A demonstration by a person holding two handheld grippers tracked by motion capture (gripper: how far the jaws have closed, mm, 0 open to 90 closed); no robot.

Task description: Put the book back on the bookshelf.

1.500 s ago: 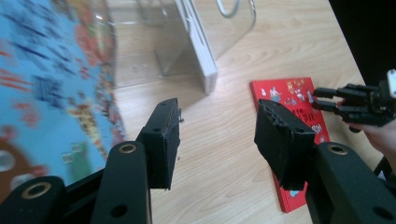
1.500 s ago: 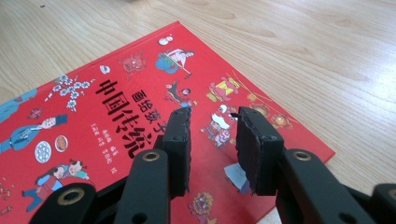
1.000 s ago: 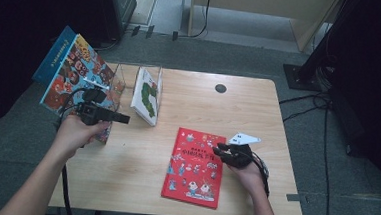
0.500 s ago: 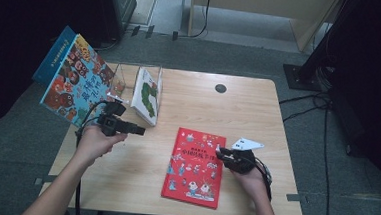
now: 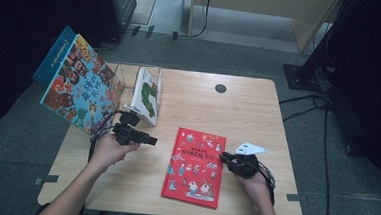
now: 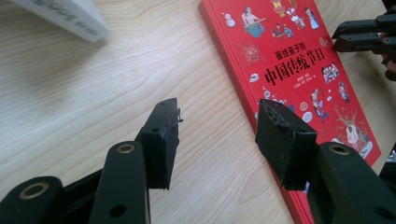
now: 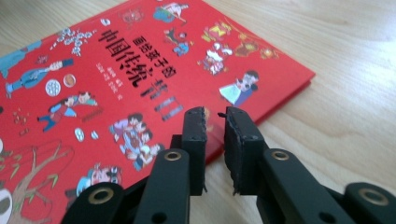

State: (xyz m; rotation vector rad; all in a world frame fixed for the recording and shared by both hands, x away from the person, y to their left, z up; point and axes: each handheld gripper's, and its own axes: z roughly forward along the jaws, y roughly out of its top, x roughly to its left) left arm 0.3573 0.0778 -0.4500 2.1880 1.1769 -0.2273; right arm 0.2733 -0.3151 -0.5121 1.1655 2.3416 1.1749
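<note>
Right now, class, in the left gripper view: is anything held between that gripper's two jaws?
No: the left gripper stands open over bare table, with the red book lying beside it.

Both forearms come in from the near edge, bare and angled slightly inward. The left hand (image 5: 106, 150) grips the left gripper (image 5: 149, 141) from behind, holding it about level and pointing to the right; its jaws stand well apart with nothing between them. The right hand (image 5: 254, 180) holds the right gripper (image 5: 222, 156) low and pointing left, toward the other one. Its jaws have just been closing and now stand a narrow slit apart, nothing pinched between the pads (image 7: 195, 135).
</note>
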